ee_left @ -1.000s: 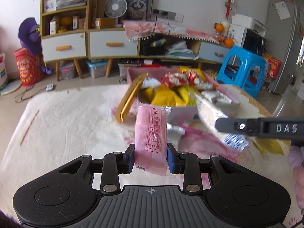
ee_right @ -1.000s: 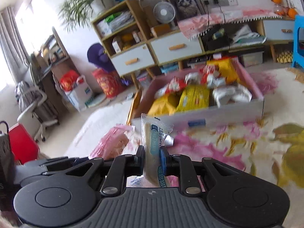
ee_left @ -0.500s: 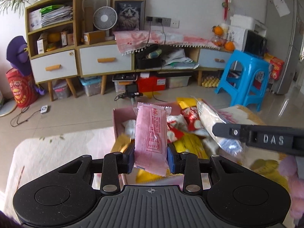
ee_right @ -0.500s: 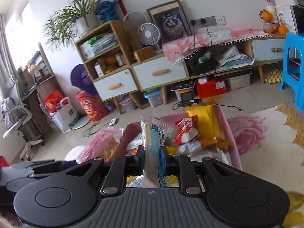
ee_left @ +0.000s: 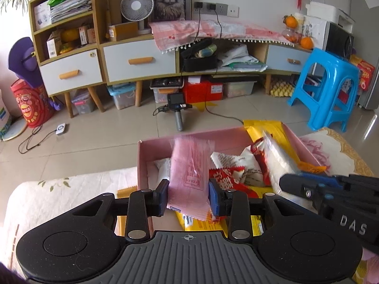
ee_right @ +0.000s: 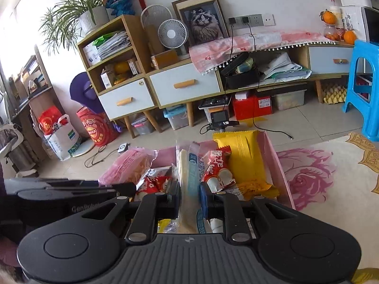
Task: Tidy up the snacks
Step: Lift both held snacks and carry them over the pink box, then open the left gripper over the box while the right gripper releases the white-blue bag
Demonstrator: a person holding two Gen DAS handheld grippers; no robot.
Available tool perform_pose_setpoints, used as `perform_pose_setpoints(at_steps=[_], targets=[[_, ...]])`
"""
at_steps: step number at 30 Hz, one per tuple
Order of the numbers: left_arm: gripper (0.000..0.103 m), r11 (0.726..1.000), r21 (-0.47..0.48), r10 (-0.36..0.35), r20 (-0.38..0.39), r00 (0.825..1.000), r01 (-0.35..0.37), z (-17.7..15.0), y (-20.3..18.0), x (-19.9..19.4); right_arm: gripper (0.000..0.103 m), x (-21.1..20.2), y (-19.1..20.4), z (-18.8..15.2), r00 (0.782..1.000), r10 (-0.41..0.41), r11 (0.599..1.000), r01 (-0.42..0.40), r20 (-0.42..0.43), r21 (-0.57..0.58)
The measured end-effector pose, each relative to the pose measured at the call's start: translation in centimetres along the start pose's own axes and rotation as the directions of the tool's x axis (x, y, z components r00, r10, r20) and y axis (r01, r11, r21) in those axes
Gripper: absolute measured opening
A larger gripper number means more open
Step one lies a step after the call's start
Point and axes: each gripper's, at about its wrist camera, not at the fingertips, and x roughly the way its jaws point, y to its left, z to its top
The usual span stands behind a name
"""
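A pink box (ee_left: 189, 136) of snack packets sits on the floral cloth, below both grippers. In the left wrist view my left gripper (ee_left: 188, 197) hangs over the box's left part. Its jaws are opening, and the pink packet (ee_left: 189, 165) between them is blurred, slipping downward. My right gripper (ee_right: 189, 198) is over the middle of the box (ee_right: 279, 165). It holds a clear packet with a white stick (ee_right: 187, 168) upright; its jaws are starting to open, pads still on the wrapper. Red-white and yellow packets (ee_right: 244, 156) lie in the box.
The floral cloth (ee_right: 319, 177) extends right of the box. Beyond the table edge is tiled floor with a camera on a handle (ee_left: 176, 105) and cables. A blue stool (ee_left: 329, 87) stands at right, and a low cabinet (ee_left: 139, 61) runs along the wall.
Both grippers moved forward from in front of the box to above it. The left jaws have widened and the pink packet has blurred and started dropping. The right jaws have spread slightly.
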Motion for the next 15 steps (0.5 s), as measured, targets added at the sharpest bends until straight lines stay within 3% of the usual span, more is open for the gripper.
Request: perform_pose_setpoints(at_steps=[5, 15], targets=[[0.038, 1.000, -0.014, -0.018, 0.011, 1.000, 0.019, 0.2, 0.2, -0.2, 0.022, -0.4, -0.1, 0.2, 1.000, 0.008, 1.000, -0.008, 0.003, -0.009], [0.066, 0.998, -0.046, -0.047, 0.031, 0.998, 0.049, -0.2, 1.0, -2.6, 0.055, -2.0, 0.1, 0.8, 1.000, 0.005, 1.000, -0.005, 0.025, 0.004]])
